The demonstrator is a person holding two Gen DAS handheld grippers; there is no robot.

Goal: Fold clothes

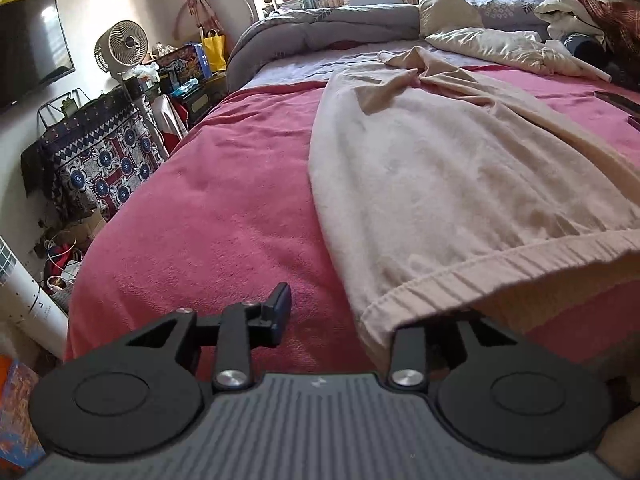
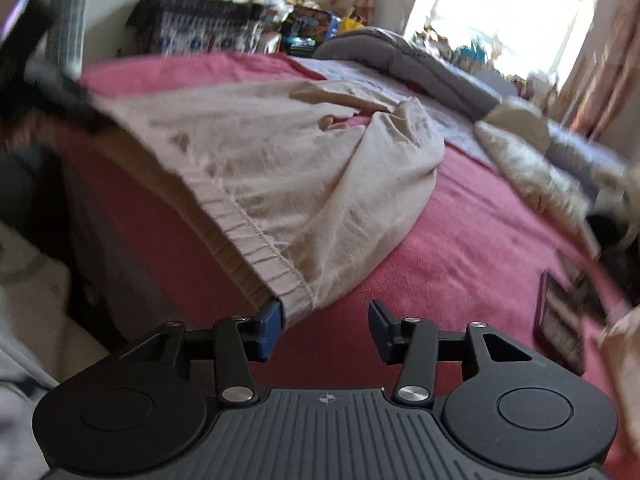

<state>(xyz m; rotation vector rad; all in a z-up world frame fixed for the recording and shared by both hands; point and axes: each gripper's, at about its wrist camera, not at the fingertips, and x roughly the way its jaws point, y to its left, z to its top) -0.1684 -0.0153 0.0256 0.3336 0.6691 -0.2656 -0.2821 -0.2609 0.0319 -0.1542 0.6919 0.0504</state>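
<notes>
A beige garment (image 1: 452, 176) with a ribbed hem lies spread along the pink bed cover (image 1: 208, 208). My left gripper (image 1: 344, 316) is open at the near hem corner; its left finger (image 1: 278, 312) shows and the hem drapes over and hides the right finger. In the right wrist view the garment (image 2: 296, 168) lies on the pink cover (image 2: 472, 240). My right gripper (image 2: 326, 326) is open at the other hem corner, and the ribbed hem (image 2: 288, 276) touches its left finger (image 2: 270, 328). The view is blurred.
A grey duvet (image 1: 320, 28), pillows and a cream sheet (image 1: 500, 48) lie at the far end of the bed. A patterned cloth-covered stand (image 1: 100, 160), a fan (image 1: 122, 46) and clutter stand left of the bed. A dark flat object (image 2: 560, 320) lies on the cover at right.
</notes>
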